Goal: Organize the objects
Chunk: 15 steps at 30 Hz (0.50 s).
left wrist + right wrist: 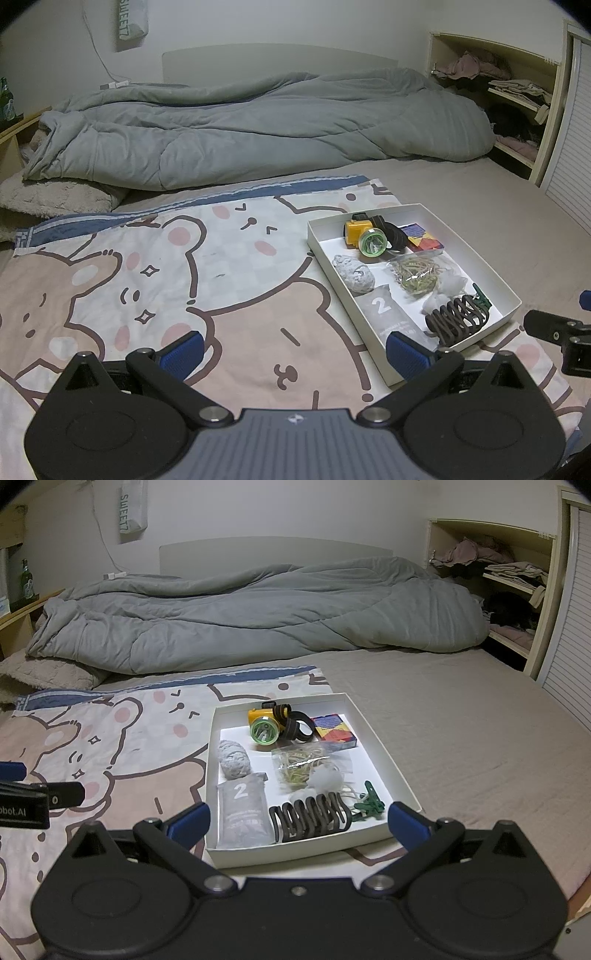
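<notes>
A white shallow box (373, 738) (476, 254) lies on the bed. In it are a yellow headlamp (264, 725) (364, 236), a colourful card box (334, 731), a bag of rubber bands (301, 762), a grey woven lump (233, 758), a grey pouch marked 2 (242, 810), a dark hair claw (310, 818) (458, 317) and a green clip (369, 801). My right gripper (297, 823) is open and empty, just in front of the box. My left gripper (295, 350) is open and empty over the cartoon cloth, left of the box.
A cartoon bear cloth (166, 280) covers the near bed. A rumpled grey duvet (240, 616) lies behind. Shelves with clothes (509, 579) stand at the right, beside a white slatted door (569, 664). A green bottle (26, 579) stands far left.
</notes>
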Tool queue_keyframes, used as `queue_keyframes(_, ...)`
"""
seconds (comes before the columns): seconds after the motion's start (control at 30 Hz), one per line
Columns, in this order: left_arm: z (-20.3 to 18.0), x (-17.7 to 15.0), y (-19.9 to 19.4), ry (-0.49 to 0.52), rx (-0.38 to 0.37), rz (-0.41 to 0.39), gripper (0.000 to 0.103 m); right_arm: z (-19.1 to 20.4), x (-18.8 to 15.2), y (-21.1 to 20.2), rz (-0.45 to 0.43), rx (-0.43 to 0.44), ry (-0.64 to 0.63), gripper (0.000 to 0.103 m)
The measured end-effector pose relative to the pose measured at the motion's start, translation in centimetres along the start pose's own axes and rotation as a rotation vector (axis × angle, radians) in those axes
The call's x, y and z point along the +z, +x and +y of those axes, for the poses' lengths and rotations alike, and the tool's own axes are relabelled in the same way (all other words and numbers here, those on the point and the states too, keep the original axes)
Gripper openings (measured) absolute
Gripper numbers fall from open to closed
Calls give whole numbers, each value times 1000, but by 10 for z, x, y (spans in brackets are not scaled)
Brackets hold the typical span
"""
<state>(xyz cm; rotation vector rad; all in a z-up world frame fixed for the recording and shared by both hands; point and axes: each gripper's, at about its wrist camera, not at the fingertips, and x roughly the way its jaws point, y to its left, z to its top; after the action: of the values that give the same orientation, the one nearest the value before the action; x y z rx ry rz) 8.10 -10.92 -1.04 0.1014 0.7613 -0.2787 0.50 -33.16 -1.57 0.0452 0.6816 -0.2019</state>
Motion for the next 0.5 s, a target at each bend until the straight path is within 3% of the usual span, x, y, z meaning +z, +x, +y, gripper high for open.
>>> queue_keyframes(0.5,0,-1,0,4,2,4,103,1,0,0,0,2,0,103)
